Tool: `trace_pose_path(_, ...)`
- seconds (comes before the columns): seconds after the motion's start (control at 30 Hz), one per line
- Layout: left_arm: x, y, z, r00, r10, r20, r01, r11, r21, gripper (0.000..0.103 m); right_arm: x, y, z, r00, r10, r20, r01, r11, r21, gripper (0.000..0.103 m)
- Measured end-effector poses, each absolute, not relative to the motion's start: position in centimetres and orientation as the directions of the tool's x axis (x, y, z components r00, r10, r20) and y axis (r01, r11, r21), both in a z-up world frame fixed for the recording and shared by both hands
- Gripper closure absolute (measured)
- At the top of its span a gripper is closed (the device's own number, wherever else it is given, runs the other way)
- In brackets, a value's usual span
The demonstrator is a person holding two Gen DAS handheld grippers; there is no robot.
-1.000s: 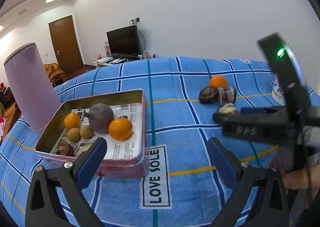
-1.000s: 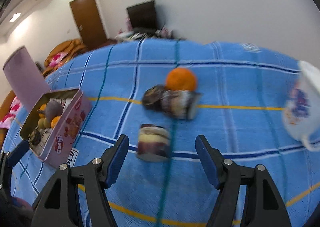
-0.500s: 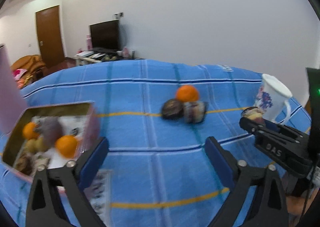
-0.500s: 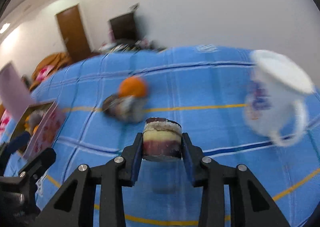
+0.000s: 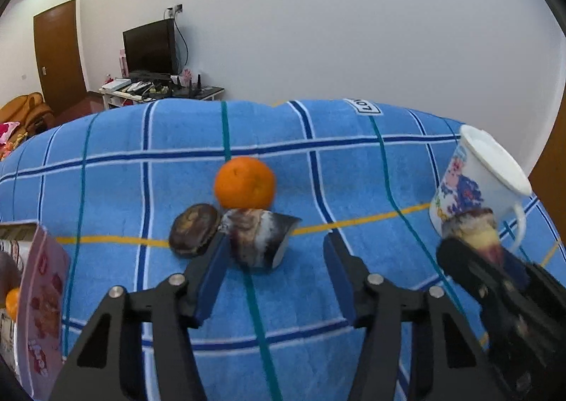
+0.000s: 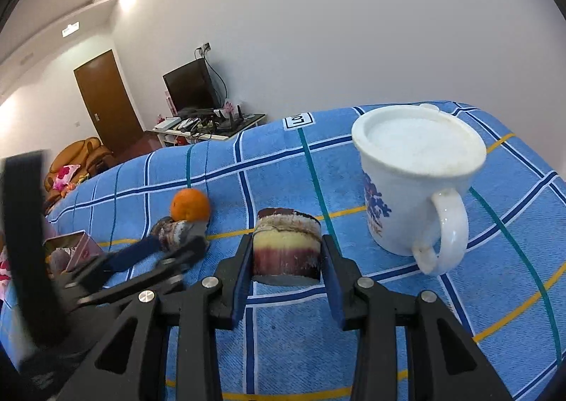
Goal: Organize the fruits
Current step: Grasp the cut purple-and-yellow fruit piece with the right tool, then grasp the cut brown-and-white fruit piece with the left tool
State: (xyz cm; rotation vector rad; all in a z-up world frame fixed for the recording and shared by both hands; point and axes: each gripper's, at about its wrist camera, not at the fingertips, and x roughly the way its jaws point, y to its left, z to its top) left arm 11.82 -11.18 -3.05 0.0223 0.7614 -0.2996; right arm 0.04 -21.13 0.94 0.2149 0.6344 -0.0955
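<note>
My right gripper (image 6: 286,280) is shut on a short sugarcane piece (image 6: 286,245), purple skin with a yellow band, held above the blue checked cloth beside the white mug (image 6: 414,181). It also shows at the right of the left wrist view (image 5: 474,231). My left gripper (image 5: 274,273) is open and empty, low over the cloth just in front of another sugarcane piece (image 5: 258,238), a dark round fruit (image 5: 194,234) and an orange (image 5: 244,182). The pink tin (image 5: 39,294) with fruit in it is at the left edge.
The blue checked cloth (image 5: 106,188) covers the whole surface. The white mug (image 5: 477,185) stands at the right, close to my right gripper. A TV stand, a door and a sofa lie beyond the far edge.
My right gripper closed on the sugarcane piece, lifted it and carried it right toward the mug. My left gripper swung from the tin toward the orange and the other pieces, staying open.
</note>
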Motion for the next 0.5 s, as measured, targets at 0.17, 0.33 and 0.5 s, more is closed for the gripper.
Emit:
trace_pose_path(0.17, 12.7, -12.1, -2.9, 0.703, -0.237, -0.671, 0.284, 0.958, -0.041, 0.036, -0.2, -21.7, 1.0, 0.800, -0.010, -0.600, 0.157, 0.968, 0.194, 0.064)
trace_pose_path(0.33, 13.3, -11.3, -3.2, 0.669, -0.290, -0.684, 0.311, 0.945, -0.097, 0.027, -0.4, -22.2, 1.1, 0.797, 0.006, -0.604, 0.161, 0.962, 0.221, 0.064)
trace_pose_path(0.5, 13.3, -12.0, -3.5, 0.658, -0.270, -0.703, 0.329, 0.943, -0.054, 0.061, -0.2, -22.2, 1.1, 0.793, 0.021, -0.609, 0.153, 0.960, 0.233, 0.064)
